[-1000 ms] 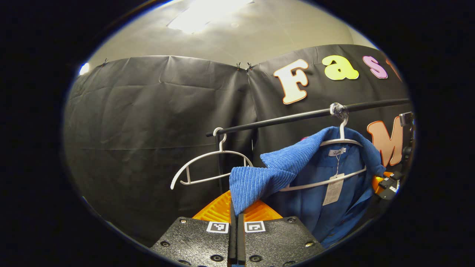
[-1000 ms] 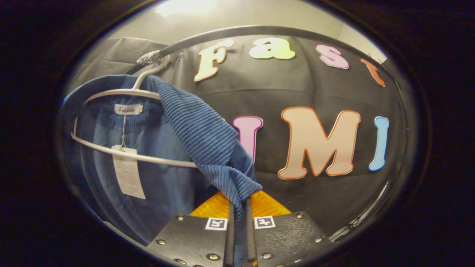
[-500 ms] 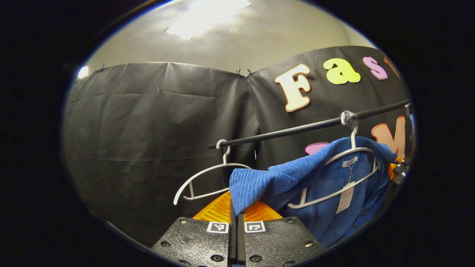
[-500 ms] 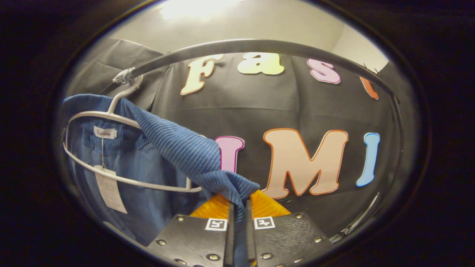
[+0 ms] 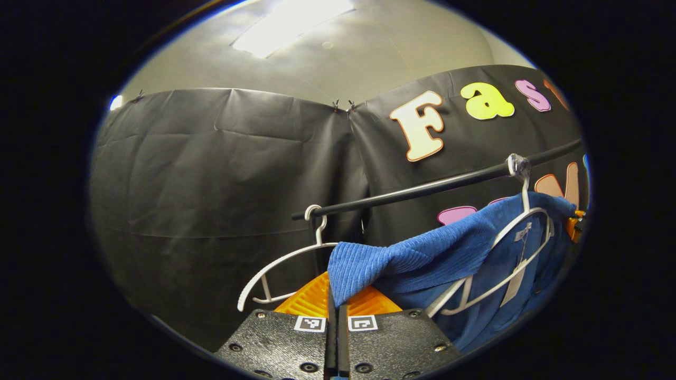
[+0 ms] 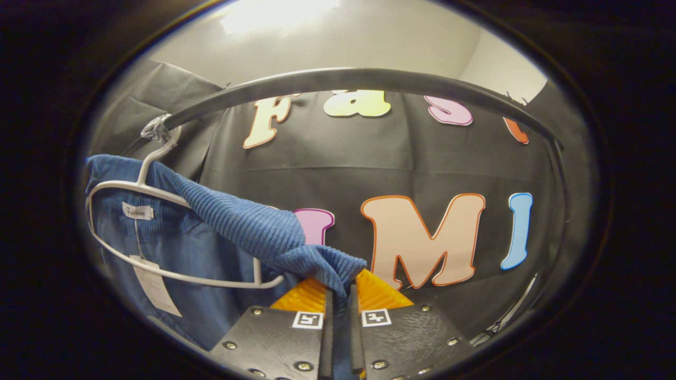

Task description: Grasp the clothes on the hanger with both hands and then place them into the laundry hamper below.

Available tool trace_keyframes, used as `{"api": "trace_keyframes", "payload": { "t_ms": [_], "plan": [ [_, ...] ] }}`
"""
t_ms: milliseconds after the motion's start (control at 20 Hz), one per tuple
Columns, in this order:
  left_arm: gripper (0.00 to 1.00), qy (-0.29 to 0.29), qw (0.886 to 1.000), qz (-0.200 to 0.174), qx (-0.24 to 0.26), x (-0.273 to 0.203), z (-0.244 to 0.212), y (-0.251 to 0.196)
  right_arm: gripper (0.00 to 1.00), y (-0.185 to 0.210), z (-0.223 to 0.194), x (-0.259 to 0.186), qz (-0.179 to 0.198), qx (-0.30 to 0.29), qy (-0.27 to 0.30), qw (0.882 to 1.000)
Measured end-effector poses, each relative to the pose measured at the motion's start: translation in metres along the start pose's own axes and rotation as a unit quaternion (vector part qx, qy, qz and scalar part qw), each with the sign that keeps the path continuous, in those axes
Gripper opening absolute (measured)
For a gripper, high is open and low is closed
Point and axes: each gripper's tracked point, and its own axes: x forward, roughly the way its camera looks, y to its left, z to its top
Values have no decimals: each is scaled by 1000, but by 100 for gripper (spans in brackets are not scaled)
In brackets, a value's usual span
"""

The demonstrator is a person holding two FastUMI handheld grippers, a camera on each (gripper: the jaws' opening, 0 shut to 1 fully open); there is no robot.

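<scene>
my left tongs [image 5: 334,316] and right tongs [image 6: 338,316] each pinch a shoulder of the blue shirt [image 5: 422,258], half off its white hanger [image 6: 158,221] on the rail [image 5: 422,187]. next i pull it free and lower it.

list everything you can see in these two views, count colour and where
blue garment: 1, blue ribbed fabric, draped on a hanger, pulled out sideways by both grippers
white hanger with garment: 1, white, hooked on the rail, partly bared
empty hanger: 1, white, at the rail's end in the left gripper view
rail: 1, black, running across in front of the wall
paper tag: 1, pale, hanging from the collar
booth wall: black cloth, behind the rail
ceiling light: 1, bright, overhead
left gripper: 1, shut on the garment's edge
right gripper: 1, shut on the garment's other edge
</scene>
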Motion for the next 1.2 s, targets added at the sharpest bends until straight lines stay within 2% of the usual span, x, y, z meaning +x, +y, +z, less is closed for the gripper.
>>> {"api": "trace_keyframes", "payload": {
  "t_ms": [400,650,750,900,1000,1050,1200],
  "plan": [
    [1,33,999,-33,-15,16,-43,-13,12,-11,-5,15,-18,4,3,1000],
    [1,34,998,-50,-1,13,-56,-22,12,-11,-20,29,-23,12,18,999],
    [4,38,998,-52,2,10,-62,-26,12,-14,-26,33,-28,10,23,999],
    [1,47,997,-54,-10,4,-70,-32,12,-17,-38,37,-29,7,40,999],
    [4,56,997,-55,-14,5,-77,-34,12,-19,-45,38,-29,3,48,998],
    [0,58,997,-56,-13,0,-79,-36,12,-19,-49,38,-28,0,52,998],
    [1,64,996,-57,-11,-3,-86,-41,12,-21,-60,37,-27,-18,63,998]
  ]
}}
